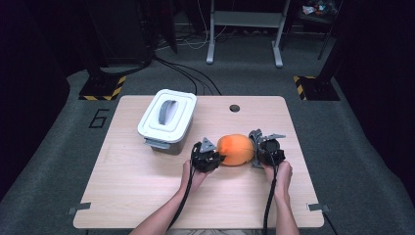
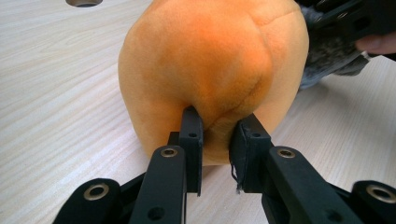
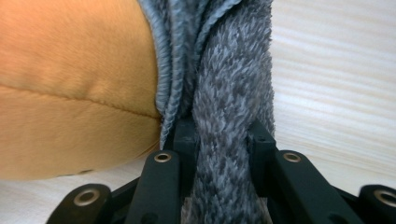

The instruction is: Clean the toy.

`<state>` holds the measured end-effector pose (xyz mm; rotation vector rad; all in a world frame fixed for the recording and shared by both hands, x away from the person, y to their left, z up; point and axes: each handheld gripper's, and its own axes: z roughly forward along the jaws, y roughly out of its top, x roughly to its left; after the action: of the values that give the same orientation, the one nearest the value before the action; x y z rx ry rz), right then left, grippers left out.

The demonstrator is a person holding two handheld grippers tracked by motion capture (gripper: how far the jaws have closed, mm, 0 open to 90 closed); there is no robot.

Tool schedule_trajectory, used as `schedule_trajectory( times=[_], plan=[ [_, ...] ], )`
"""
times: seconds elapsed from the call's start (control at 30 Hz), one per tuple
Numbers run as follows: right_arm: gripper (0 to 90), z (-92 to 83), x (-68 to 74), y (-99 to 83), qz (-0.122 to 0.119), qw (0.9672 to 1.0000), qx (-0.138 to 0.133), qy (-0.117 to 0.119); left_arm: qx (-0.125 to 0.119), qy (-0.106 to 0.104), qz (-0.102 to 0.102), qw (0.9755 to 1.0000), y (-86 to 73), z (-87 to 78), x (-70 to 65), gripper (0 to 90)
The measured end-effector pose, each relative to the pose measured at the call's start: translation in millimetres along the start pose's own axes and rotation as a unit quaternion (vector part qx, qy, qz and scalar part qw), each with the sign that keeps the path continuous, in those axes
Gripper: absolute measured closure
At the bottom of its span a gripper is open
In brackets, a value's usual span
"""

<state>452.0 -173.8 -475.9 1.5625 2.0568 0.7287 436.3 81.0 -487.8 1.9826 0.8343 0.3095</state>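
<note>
Pinching round orange plush toy (image 1: 236, 149) w/ left gripper (image 1: 219, 157), right gripper (image 1: 255, 148) clamps its grey fuzzy part (image 3: 231, 93); white lidded plastic box (image 1: 167, 120) sits nearby on wooden table (image 1: 137, 181).

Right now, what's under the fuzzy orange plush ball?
The soft orange plush ball rests on the light wooden table. Bare wood shows around it; the spot underneath is covered. Grey fluffy cloth sits at its side.
</note>
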Motion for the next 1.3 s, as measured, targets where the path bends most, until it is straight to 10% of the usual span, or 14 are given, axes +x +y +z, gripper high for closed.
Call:
schedule_trajectory(
  times=[0.4, 0.63, 1.3],
  plan=[
    [71.6, -67.0, 51.1, 32.0, -0.076, 0.9935, -0.078, 0.032, 0.003, 0.002, 0.011, 0.9999, 0.8, 0.1, -3.4, 75.4],
    [71.5, -60.7, 85.9, 37.8, -0.125, 0.9886, -0.069, 0.048, 0.007, 0.004, 0.009, 0.9999, -0.2, 0.0, -1.0, 75.4],
    [71.5, -37.5, 30.7, 18.8, -0.056, 0.9970, -0.052, 0.011, 0.009, 0.005, 0.010, 0.9999, 1.0, 2.3, -3.5, 75.4]
  ],
)
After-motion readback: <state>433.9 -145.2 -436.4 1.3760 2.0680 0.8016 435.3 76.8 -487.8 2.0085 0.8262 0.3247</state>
